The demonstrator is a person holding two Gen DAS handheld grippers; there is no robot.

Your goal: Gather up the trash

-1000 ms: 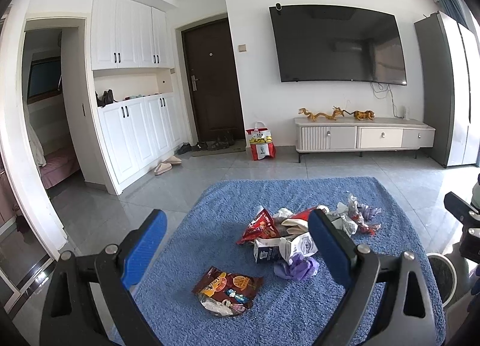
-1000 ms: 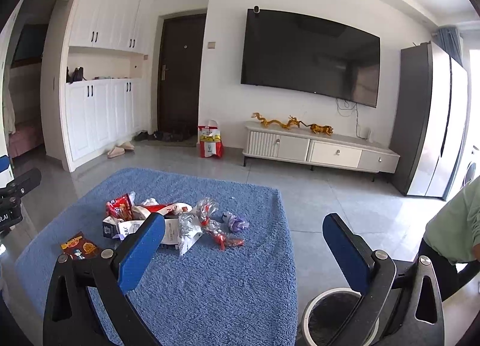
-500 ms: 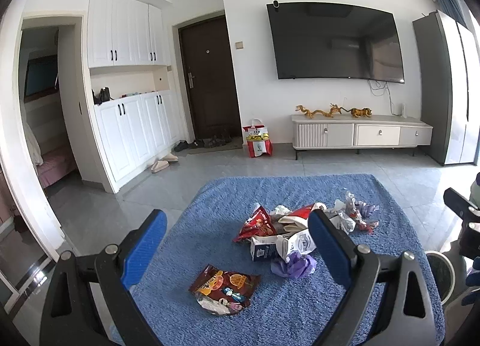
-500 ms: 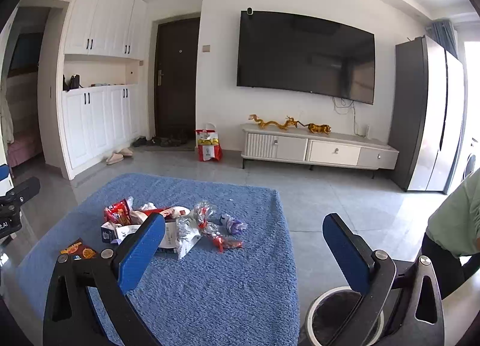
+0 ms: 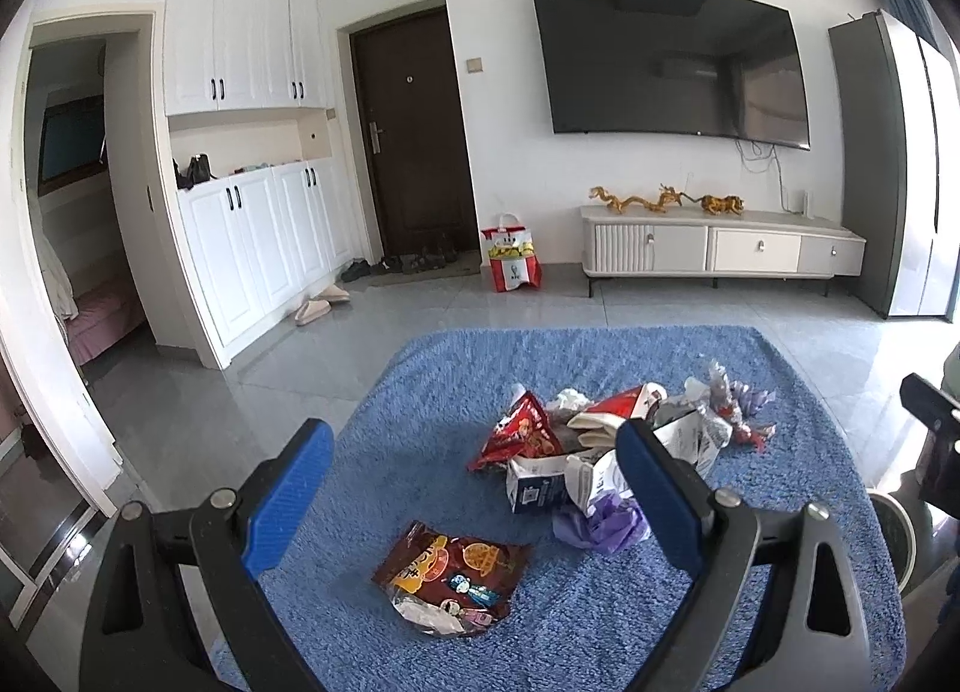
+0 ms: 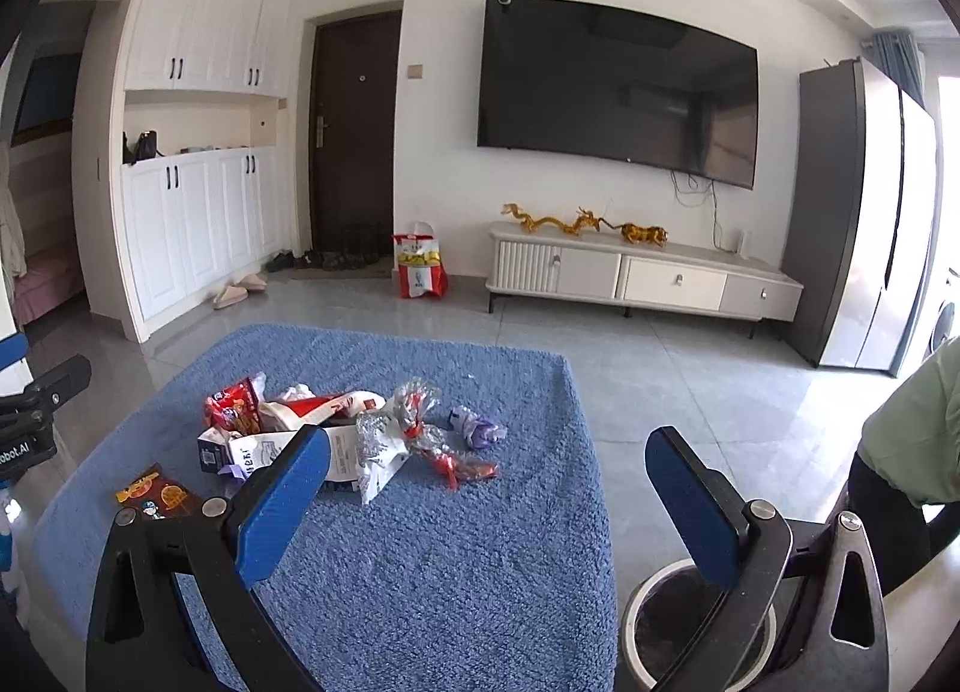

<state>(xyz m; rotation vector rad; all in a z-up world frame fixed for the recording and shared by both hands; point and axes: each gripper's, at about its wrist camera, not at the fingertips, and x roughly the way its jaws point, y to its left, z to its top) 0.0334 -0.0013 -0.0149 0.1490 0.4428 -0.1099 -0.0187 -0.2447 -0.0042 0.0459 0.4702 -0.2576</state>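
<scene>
Several pieces of trash lie on a blue shaggy cloth (image 5: 420, 392) (image 6: 450, 572). A brown snack wrapper (image 5: 450, 569) (image 6: 156, 497) lies nearest, apart from the pile. The pile holds a red chip bag (image 5: 519, 434) (image 6: 234, 401), a white carton (image 5: 540, 482), a purple crumpled bag (image 5: 600, 524) and clear and red cellophane (image 6: 432, 440). My left gripper (image 5: 474, 494) hovers open above the brown wrapper, holding nothing. My right gripper (image 6: 489, 497) is open and empty near the cloth's right edge, with a white-rimmed bin (image 6: 642, 620) (image 5: 894, 536) below it.
A person in a green top (image 6: 918, 428) is at the right edge. Grey tile floor surrounds the cloth. Farther off stand a white TV cabinet (image 6: 648, 278), a wall TV, a red shopping bag (image 5: 510, 263), white cupboards and a dark door.
Both views shifted slightly, so the trash pile sits a little lower and closer in frame. Both grippers stay open and empty; no item has moved.
</scene>
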